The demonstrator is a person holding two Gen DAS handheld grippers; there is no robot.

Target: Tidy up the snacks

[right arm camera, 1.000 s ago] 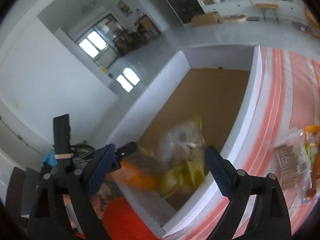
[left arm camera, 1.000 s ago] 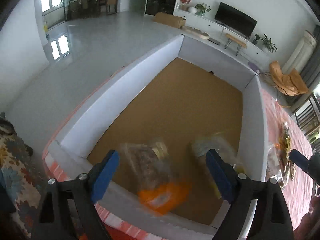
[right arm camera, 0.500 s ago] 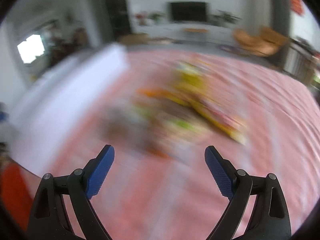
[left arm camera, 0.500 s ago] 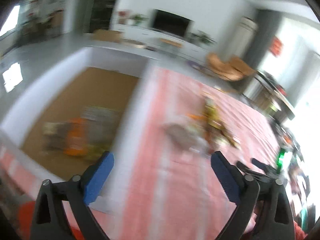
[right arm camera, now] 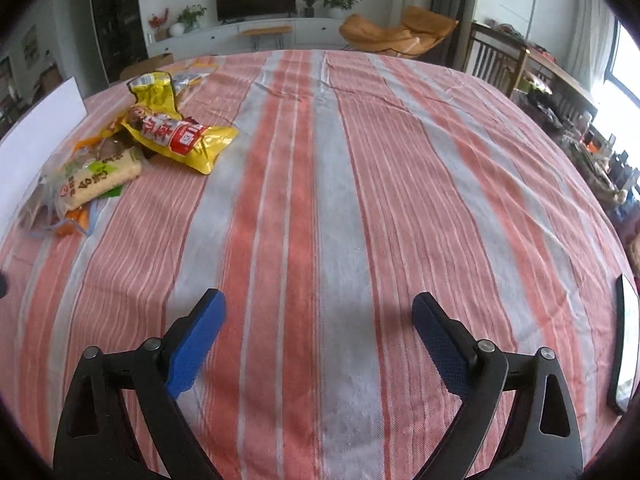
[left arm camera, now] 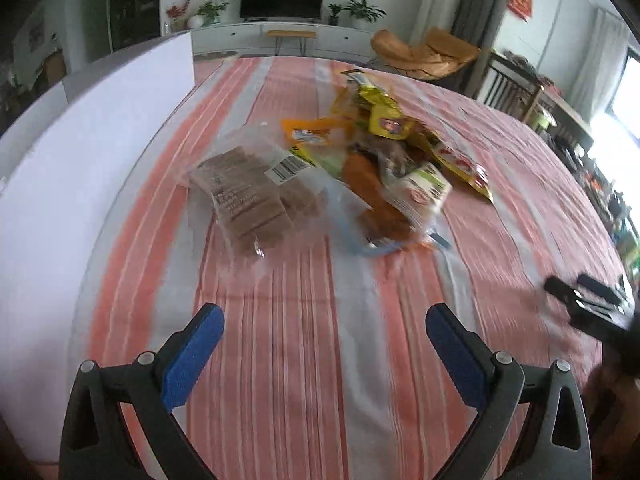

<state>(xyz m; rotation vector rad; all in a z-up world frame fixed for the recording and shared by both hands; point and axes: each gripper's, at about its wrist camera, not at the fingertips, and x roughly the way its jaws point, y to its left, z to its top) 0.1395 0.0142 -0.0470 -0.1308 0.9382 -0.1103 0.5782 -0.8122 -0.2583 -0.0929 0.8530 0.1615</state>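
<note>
A heap of snack packets lies on the striped cloth. A clear bag of brown biscuits (left arm camera: 252, 196) is nearest my left gripper (left arm camera: 324, 312), which hangs open and empty above the cloth, short of the bag. Behind it lie an orange packet (left arm camera: 374, 196), a pale green-labelled rice cracker pack (left arm camera: 424, 190) and yellow packets (left arm camera: 384, 118). The white box wall (left arm camera: 80, 160) stands on the left. My right gripper (right arm camera: 320, 300) is open and empty over bare cloth; the yellow packet (right arm camera: 180, 136) and cracker pack (right arm camera: 96, 182) lie far to its left.
The red and grey striped tablecloth (right arm camera: 340, 180) covers the table. The right gripper's black fingers (left arm camera: 588, 300) show at the right edge of the left wrist view. A flat dark-rimmed object (right arm camera: 622, 340) sits at the table's right edge. Chairs and a TV cabinet stand beyond.
Both grippers have swung away from the box, where they hung over snack bags, to the right over the striped cloth. Both are empty and wide open now.
</note>
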